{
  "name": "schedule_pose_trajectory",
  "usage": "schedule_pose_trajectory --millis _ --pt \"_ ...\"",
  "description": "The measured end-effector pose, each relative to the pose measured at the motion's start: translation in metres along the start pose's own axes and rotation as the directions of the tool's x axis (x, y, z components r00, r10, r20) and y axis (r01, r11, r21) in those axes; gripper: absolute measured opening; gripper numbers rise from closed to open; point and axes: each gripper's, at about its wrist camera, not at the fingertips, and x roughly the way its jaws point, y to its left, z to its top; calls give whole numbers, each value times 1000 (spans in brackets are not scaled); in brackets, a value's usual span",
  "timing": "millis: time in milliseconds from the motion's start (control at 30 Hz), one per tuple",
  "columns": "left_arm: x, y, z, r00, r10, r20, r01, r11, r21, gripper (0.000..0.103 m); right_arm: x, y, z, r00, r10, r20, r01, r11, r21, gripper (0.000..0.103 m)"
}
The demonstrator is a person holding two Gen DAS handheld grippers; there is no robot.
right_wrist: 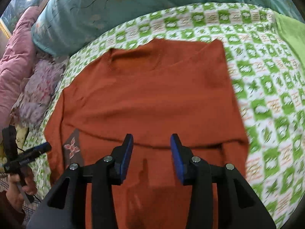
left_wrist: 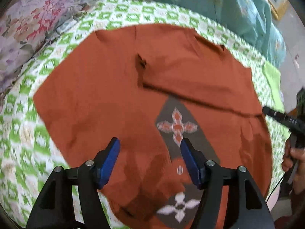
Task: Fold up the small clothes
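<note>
Hovering over the rust-orange knit sweater, your left tongs were spread wide and held nothing. Your right tongs were likewise spread. That sweater lay partly folded across the centre of the green-and-white patterned bedspread.

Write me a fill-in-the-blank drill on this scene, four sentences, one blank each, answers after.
1. The garment spread on the bed is ____ in colour.
2. The bedsheet under it has a white and ____ pattern.
3. The pads on the left gripper fingers are ____.
4. Both the left gripper and the right gripper have their fingers ____, gripping nothing.

Answers: orange; green; blue; open
</note>
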Motion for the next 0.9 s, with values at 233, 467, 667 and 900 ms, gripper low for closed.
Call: schedule_pose_trajectory --millis 233,467,667,900 --pt "5 -29 -44 996 77 -44 -71 989 127 76 -10 13 -21 1000 26 -2 -26 1000 6 53" --pt "23 -38 -72 986 161 -36 -147 958 245 56 -11 18 -42 999 33 -28 -33 999 27 54" --pt "6 -15 -59 997 82 -10 -80 986 144 7 -20 12 -47 1000 17 5 -18 999 39 54" --pt "-60 -30 -17 975 -107 193 97 994 57 6 -23 -5 -48 1000 9 26 -11 997 81 54"
